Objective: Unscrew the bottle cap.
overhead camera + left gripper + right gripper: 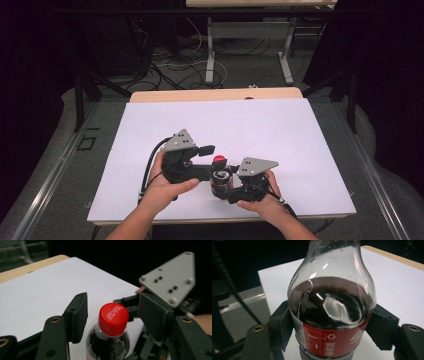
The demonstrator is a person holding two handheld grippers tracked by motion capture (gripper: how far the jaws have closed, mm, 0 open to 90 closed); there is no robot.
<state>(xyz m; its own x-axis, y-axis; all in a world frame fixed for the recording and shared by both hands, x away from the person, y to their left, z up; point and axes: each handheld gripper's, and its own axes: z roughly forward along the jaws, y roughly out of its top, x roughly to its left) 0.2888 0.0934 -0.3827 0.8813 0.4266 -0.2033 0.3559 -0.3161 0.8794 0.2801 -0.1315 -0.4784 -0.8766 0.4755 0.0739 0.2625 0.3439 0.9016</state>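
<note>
The right gripper [332, 322] is clamped on the labelled body of a cola bottle [332, 312] that stands upright near the front edge of the white table [280, 130]. The left gripper [112, 312] sits spread wide around the red cap [113, 318] (neither jaw touching it), level with the bottle's neck.

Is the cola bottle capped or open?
Capped: the red cap sits on the bottle, between the left gripper's open fingers.
</note>
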